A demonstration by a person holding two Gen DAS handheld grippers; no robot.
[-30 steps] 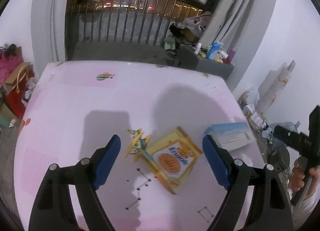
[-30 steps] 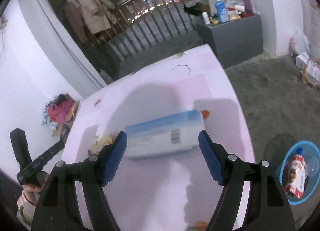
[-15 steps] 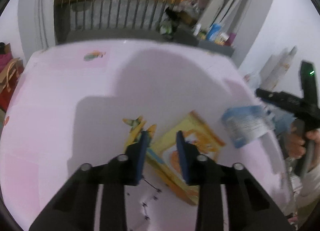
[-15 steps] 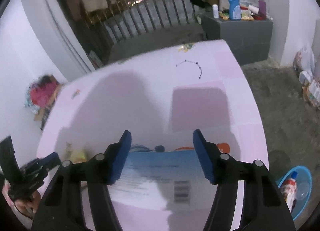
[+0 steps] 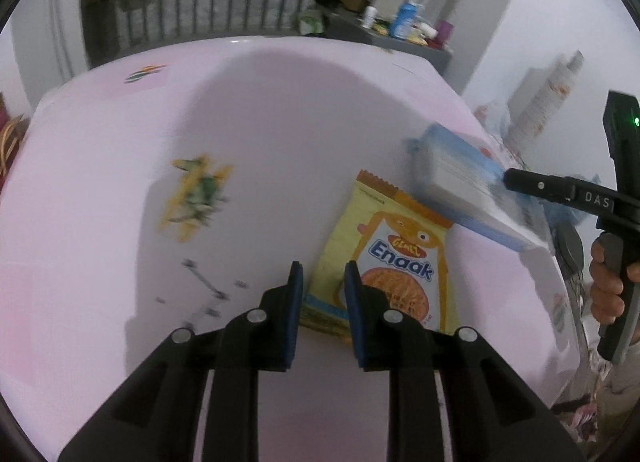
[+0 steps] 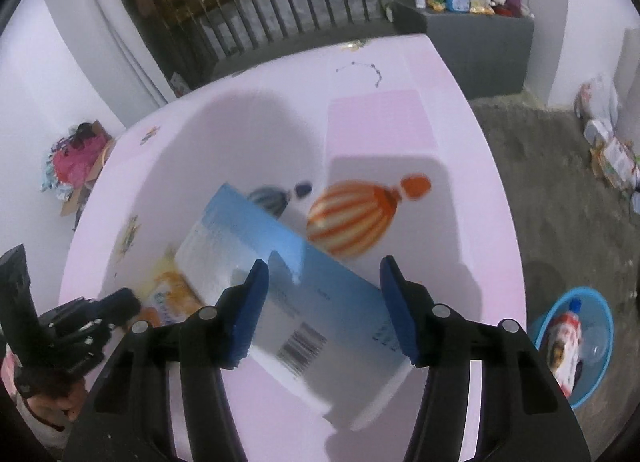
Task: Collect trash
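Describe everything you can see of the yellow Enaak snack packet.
The Enaak packet is a flat yellow wrapper with an orange crimped top edge, a cartoon figure, blue lettering and a round orange noodle picture. It looks like thin printed plastic. It lies on the pink tablecloth, tilted to the right. The left claw has its blue pads on either side of the lower left corner; the blue box sits by its upper right.

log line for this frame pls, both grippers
left gripper: jaws narrow astride yellow snack packet corner | right gripper: closing, blue-white box between jaws | blue bin: floor
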